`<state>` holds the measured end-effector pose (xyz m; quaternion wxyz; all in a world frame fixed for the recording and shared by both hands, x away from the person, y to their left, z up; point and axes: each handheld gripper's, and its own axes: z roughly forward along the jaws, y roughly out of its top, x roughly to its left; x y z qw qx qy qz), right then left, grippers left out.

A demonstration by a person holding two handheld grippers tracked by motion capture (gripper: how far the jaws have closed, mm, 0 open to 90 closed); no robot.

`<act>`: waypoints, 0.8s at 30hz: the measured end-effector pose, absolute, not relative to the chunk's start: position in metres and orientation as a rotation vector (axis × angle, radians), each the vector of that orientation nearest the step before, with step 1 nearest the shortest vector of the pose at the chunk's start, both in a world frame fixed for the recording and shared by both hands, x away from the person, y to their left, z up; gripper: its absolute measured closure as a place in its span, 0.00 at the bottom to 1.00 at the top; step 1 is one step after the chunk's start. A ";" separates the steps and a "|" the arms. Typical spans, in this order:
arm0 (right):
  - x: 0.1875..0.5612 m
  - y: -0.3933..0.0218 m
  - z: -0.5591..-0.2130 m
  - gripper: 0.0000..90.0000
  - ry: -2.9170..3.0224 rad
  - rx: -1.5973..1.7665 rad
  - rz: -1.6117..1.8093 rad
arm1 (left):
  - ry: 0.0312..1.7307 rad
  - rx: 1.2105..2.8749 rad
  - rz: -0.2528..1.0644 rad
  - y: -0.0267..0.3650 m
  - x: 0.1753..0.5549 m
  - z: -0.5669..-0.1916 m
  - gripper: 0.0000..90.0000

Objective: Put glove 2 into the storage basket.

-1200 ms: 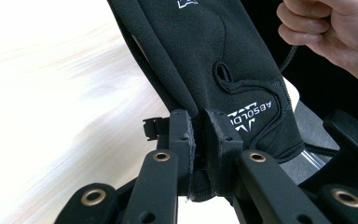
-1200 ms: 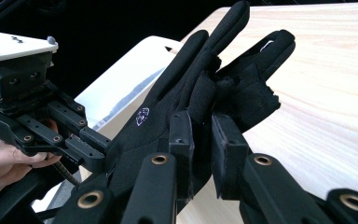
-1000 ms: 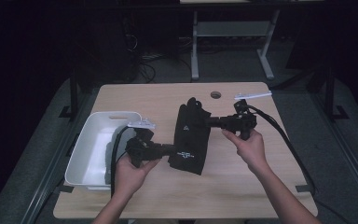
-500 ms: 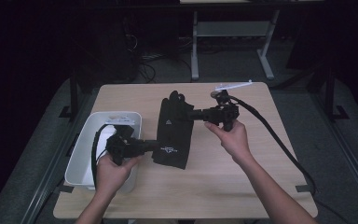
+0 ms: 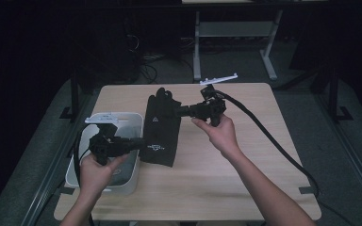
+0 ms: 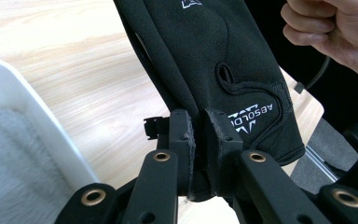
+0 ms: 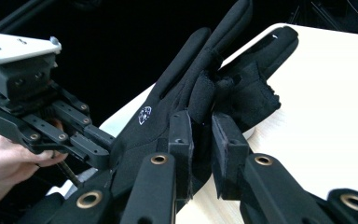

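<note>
Black glove (image 5: 161, 123) pinched by both grippers' fingers (image 6: 182, 135).

Light wooden table (image 5: 245, 160), white bin (image 5: 129, 181) at left edge

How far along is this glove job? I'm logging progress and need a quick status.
Done: both grippers have the glove pinched, the left gripper at its cuff end, the right gripper near the fingers, and it looks lifted off the table. In hand: it hangs stretched between them beside the white bin. Left, probably: bring it over the bin and let go; the glove is not in it yet.
</note>
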<state>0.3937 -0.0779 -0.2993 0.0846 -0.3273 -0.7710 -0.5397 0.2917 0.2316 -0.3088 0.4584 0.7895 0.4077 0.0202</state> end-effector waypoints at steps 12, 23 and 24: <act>0.404 -0.039 -0.290 0.88 -2.317 -0.928 -1.590 | 1.059 1.925 0.082 0.262 0.291 -0.306 0.91; 0.411 -0.004 -0.281 0.88 -2.330 -0.879 -1.579 | 1.110 1.906 0.125 0.291 0.289 -0.301 0.91; 0.413 0.003 -0.282 0.88 -2.320 -0.866 -1.585 | 1.117 1.903 0.127 0.295 0.288 -0.301 0.91</act>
